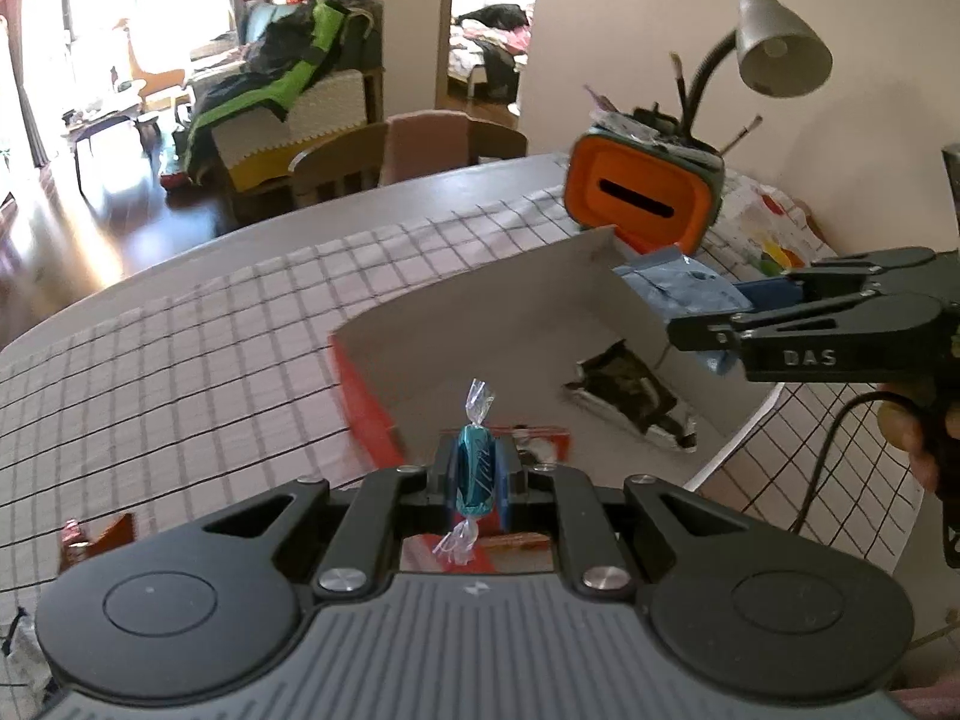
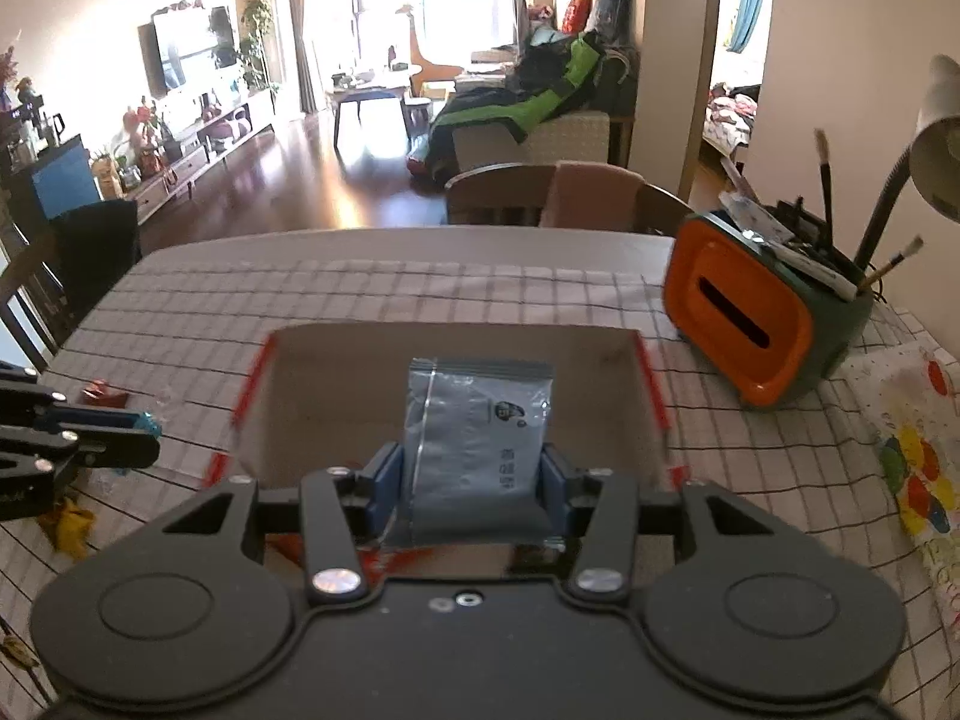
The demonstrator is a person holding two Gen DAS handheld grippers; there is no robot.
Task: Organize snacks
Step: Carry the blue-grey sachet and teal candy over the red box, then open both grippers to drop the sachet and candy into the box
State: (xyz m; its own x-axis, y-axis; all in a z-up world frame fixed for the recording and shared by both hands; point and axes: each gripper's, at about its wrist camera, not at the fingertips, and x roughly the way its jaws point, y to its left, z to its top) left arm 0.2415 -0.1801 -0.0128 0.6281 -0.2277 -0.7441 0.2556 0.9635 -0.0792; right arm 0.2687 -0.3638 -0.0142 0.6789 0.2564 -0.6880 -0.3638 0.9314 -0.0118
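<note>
My left gripper (image 1: 477, 474) is shut on a teal candy (image 1: 477, 468) in a clear twisted wrapper, just over the near rim of a grey cardboard box (image 1: 480, 306) with red outer sides. A dark snack packet (image 1: 630, 399) lies inside the box. My right gripper (image 2: 474, 480) is shut on a pale blue sachet (image 2: 480, 432), held upright above the near edge of the box (image 2: 456, 345). In the left wrist view the right gripper (image 1: 729, 306) comes in from the right with the sachet (image 1: 684, 291). The left gripper (image 2: 135, 429) shows at the left of the right wrist view.
An orange and green desk organizer (image 2: 744, 324) with brushes stands behind the box on the right, beside a grey lamp (image 1: 780, 42). A small red candy (image 2: 105, 393) and a yellow wrapper (image 2: 69, 525) lie on the checked tablecloth (image 2: 360, 294) at the left. Chairs stand at the far edge.
</note>
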